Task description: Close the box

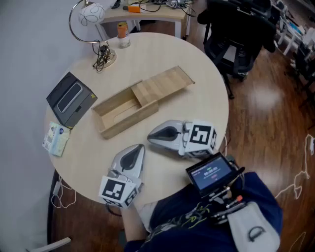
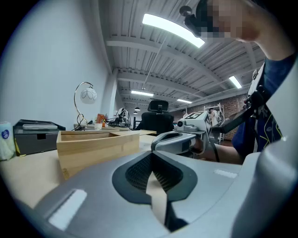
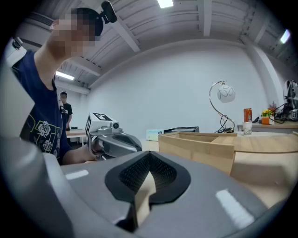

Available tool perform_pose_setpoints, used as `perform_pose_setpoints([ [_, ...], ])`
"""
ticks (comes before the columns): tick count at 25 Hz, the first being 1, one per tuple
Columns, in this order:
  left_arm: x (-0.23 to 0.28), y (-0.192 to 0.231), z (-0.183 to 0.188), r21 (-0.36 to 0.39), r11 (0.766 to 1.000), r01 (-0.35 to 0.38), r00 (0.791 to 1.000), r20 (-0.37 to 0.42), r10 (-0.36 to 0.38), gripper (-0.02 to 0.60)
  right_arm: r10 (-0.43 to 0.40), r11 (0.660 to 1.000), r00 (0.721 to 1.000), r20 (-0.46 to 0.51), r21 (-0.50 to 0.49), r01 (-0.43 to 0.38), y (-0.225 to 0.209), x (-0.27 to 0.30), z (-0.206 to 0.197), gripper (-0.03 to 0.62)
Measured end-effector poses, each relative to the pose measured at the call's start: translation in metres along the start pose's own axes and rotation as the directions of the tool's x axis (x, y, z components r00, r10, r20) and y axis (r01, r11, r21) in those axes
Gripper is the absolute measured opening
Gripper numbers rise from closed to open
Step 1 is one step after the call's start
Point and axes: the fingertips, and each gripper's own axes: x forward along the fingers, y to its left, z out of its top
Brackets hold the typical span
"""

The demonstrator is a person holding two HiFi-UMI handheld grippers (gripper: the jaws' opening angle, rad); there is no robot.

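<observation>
A light wooden box [image 1: 115, 112] lies in the middle of the round table [image 1: 202, 106]. Its sliding lid [image 1: 162, 83] is drawn out to the far right, so the left half of the tray is uncovered. My left gripper [image 1: 141, 146] rests on the table just in front of the box, shut and empty. My right gripper [image 1: 149, 137] lies beside it to the right, tip pointing left, also shut with nothing in it. In the left gripper view, the box [image 2: 98, 144] stands ahead of the left gripper [image 2: 151, 155]. In the right gripper view, the box [image 3: 200, 144] sits to the right of the right gripper [image 3: 149, 155].
A black device [image 1: 71, 98] and a tissue pack [image 1: 55, 139] lie at the table's left. A curved lamp [image 1: 91, 15], an orange can [image 1: 122, 29] and cables stand at the far edge. An office chair [image 1: 236, 34] is behind the table. A small screen [image 1: 211, 172] hangs at the person's chest.
</observation>
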Motion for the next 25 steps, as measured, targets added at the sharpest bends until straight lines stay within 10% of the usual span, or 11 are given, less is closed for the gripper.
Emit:
perform_pose_setpoints([
  [5, -0.001, -0.004, 0.0, 0.005, 1.0, 0.029, 1.0, 0.0, -0.029, 0.003, -0.011, 1.0, 1.0, 0.009, -0.006, 0.011, -0.001, 0.0, 0.0, -0.005],
  [9, -0.017, 0.017, 0.002, -0.008, 0.996, -0.089, 0.996, 0.011, 0.089, 0.003, -0.263, 0.935, 0.963, -0.053, 0.232, 0.268, -0.054, -0.044, -0.013, -0.005],
  [11, -0.031, 0.045, -0.001, 0.086, 0.979, -0.184, 0.981, -0.041, 0.188, 0.076, -0.395, 0.857, 0.905, -0.16, 0.292, 0.426, -0.096, -0.093, -0.024, -0.005],
  [14, -0.038, 0.095, -0.016, 0.338, 0.911, -0.236, 0.931, -0.192, 0.312, 0.455, -0.61, 0.73, 0.748, -0.262, 0.182, 0.659, -0.169, -0.175, -0.023, -0.005],
  [19, -0.013, 0.142, -0.043, 0.339, 0.923, -0.181, 0.858, -0.404, 0.317, 0.471, -0.654, 0.623, 0.538, -0.532, 0.026, 0.782, -0.276, -0.214, -0.045, -0.005],
  [25, 0.001, 0.146, -0.043, 0.248, 0.954, -0.166, 0.863, -0.432, 0.262, 0.474, -0.486, 0.681, 0.603, -0.633, 0.158, 0.715, -0.308, -0.154, -0.067, -0.005],
])
